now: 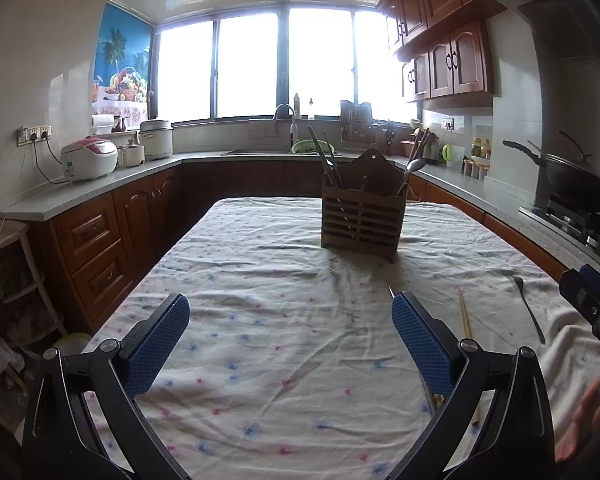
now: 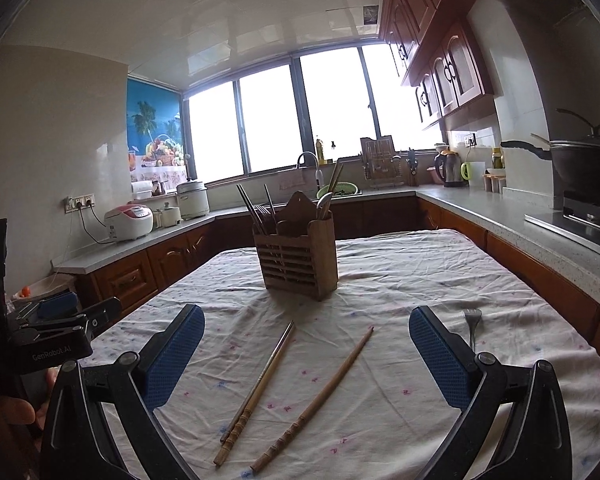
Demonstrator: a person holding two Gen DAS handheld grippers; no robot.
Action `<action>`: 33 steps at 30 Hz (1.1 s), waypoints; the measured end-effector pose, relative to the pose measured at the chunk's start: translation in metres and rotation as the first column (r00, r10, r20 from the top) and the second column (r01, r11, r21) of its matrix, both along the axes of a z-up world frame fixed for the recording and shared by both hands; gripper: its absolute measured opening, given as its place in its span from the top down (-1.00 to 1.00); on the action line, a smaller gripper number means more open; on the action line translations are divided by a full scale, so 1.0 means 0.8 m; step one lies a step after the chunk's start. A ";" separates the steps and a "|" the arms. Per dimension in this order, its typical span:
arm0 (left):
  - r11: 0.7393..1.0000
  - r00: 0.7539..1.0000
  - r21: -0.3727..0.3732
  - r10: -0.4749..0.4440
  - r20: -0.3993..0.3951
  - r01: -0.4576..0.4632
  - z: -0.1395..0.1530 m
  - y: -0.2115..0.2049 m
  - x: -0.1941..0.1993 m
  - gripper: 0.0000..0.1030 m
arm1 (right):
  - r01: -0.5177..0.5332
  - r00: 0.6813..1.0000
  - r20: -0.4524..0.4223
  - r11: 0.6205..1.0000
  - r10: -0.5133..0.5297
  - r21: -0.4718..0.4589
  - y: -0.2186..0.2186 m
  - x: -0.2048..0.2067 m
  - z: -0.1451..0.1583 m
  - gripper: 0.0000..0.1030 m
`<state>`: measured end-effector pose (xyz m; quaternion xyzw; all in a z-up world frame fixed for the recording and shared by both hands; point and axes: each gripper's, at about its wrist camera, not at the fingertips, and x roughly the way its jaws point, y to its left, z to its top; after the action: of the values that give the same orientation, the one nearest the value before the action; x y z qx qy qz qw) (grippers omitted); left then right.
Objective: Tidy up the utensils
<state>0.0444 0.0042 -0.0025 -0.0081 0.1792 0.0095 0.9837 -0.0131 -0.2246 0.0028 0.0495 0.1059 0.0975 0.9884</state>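
Note:
A wooden slatted utensil holder (image 1: 363, 212) (image 2: 300, 258) stands at the table's far middle, with chopsticks in its left slot and a spoon in its right. My left gripper (image 1: 290, 302) hovers open over bare cloth, nothing between its fingers. My right gripper (image 2: 307, 314) is open too, low over the table. Between its fingers lie a pair of chopsticks (image 2: 260, 384) and a single bamboo chopstick (image 2: 320, 396), not touched. A metal fork (image 2: 472, 324) (image 1: 530, 308) lies just right of the right finger. One chopstick (image 1: 465, 316) shows right of the left gripper.
The table wears a wrinkled white cloth (image 1: 260, 248) with small blue and pink flowers. Counters run around the room, with a rice cooker (image 1: 89, 158) on the left, a sink (image 1: 260, 151) under the window and a wok (image 1: 572, 184) on the stove at right. A person's hand (image 1: 584, 428) holds the right gripper.

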 end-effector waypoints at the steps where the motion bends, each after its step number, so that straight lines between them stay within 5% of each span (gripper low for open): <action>1: 1.000 1.000 0.000 0.005 -0.001 -0.005 -0.001 0.001 0.000 -1.00 | 0.002 1.000 0.000 1.000 -0.002 -0.001 0.000 0.000 -0.001 -1.00; 33: 1.000 0.999 0.000 0.020 0.049 -0.020 0.001 0.003 -0.018 -1.00 | -0.027 0.999 0.019 0.999 0.027 -0.017 0.008 -0.011 -0.013 -1.00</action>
<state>0.0302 0.0070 -0.0020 -0.0096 0.1548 0.0192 0.9877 -0.0219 -0.2180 -0.0076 0.0387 0.0980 0.1105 0.9883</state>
